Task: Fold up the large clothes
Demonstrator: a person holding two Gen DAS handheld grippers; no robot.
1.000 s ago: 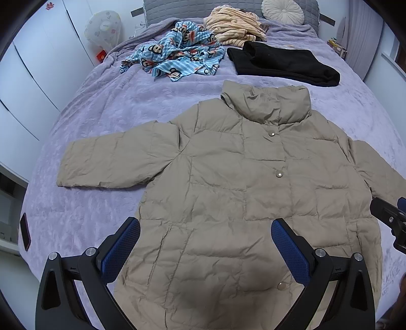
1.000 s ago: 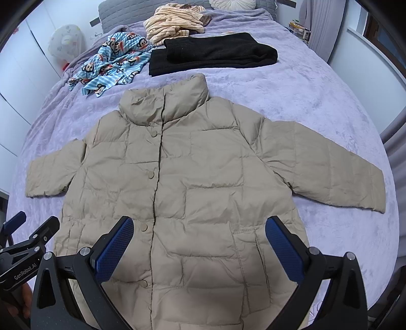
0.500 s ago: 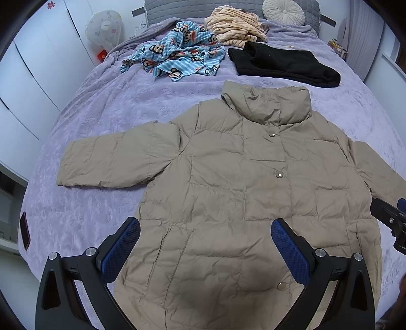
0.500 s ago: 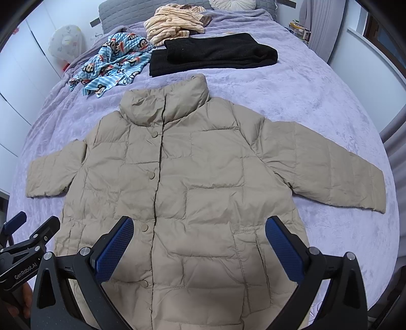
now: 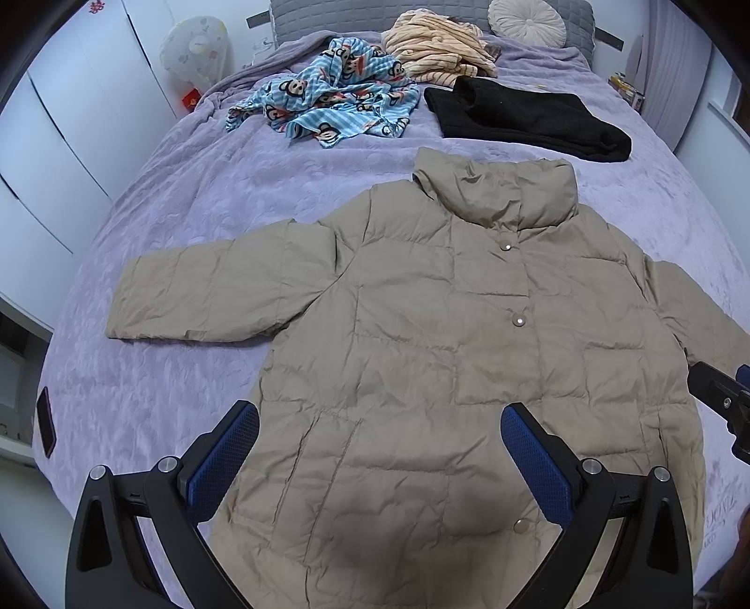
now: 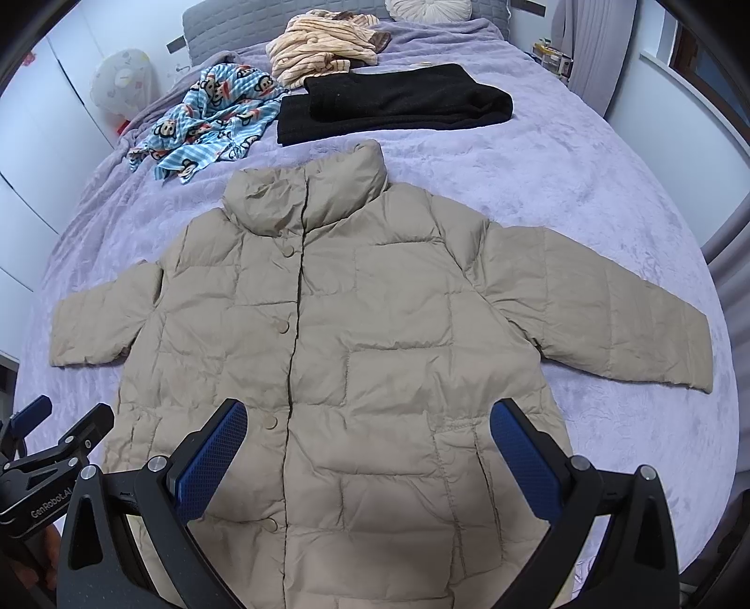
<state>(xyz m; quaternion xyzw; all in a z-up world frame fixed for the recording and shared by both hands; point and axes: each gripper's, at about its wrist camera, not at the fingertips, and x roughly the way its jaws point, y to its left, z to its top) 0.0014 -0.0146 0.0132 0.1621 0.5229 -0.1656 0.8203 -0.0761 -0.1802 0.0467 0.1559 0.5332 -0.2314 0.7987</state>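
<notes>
A beige jacket point(image 5: 436, 356) is laid flat, front up, on the bed point(image 5: 187, 225), with its snaps closed, its collar at the far end and its hem nearest the tools. Both sleeves are spread outward: the left sleeve point(image 5: 206, 290) is seen ahead and to the left of the left tool point(image 5: 379, 440), the right sleeve point(image 6: 604, 318) ahead and to the right of the right tool point(image 6: 368, 435). This spread is judged to be deliberate, since a bulky garment is folded most cleanly once its outline is squared and every edge can be reached.

Both tools are held above the hem, side by side, each with its blue pads wide apart and nothing gripped. From this low, central station either sleeve or either lower corner can be reached, which suggests that folding has not yet begun. The right tool's tip shows at the right edge of the left view, and the left tool appears at the lower left of the right view (so the pair is close together).

Beyond the collar, well apart from the jacket, a black garment point(image 6: 393, 103), a blue print point(image 5: 328, 103) and a striped heap point(image 6: 318, 42) are left at the far end of the bed, presumably so that the working space is kept free.
</notes>
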